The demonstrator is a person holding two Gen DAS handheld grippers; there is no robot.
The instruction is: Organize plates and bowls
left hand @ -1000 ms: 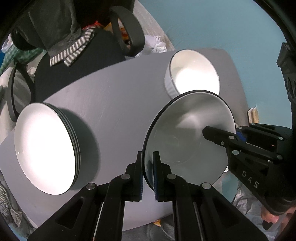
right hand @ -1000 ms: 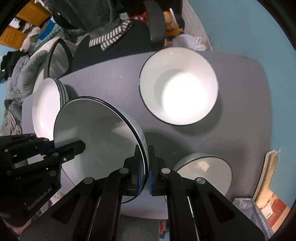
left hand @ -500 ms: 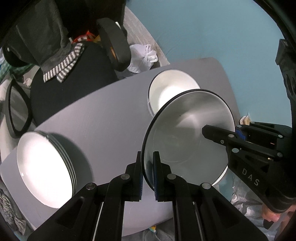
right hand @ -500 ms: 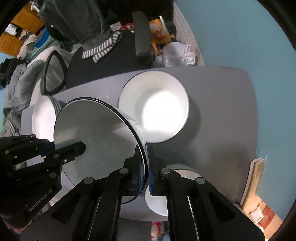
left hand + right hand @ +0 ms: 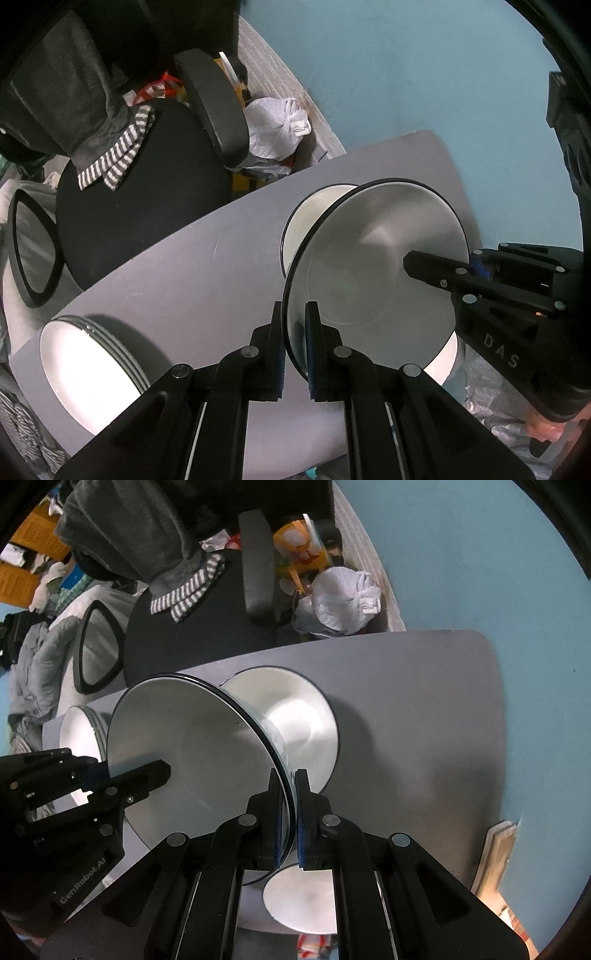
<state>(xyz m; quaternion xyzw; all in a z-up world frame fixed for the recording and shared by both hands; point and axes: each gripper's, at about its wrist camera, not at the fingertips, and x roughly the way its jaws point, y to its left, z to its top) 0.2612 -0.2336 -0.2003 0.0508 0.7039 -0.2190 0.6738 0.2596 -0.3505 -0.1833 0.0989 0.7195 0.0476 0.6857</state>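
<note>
Both grippers hold one large white bowl with a black rim [image 5: 373,266] above the grey table [image 5: 192,280]. My left gripper [image 5: 293,347] is shut on its near rim; my right gripper [image 5: 290,816] is shut on the opposite rim of the same bowl [image 5: 192,746]. A second large white bowl [image 5: 299,723] sits on the table right behind and partly under the held one. A stack of white plates [image 5: 85,369] lies at the table's left. A smaller white bowl [image 5: 299,901] sits near the front edge, mostly hidden by the right gripper.
A black office chair [image 5: 147,184] with a grey garment and striped cloth stands beyond the table. A white tied bag [image 5: 277,125] lies on the floor by the blue wall. A black-rimmed mirror [image 5: 33,251] leans at the left.
The held bowl has been carried up and toward the second large bowl, which now shows partly behind it. The view has pulled back from the table. Both grips are unchanged.
</note>
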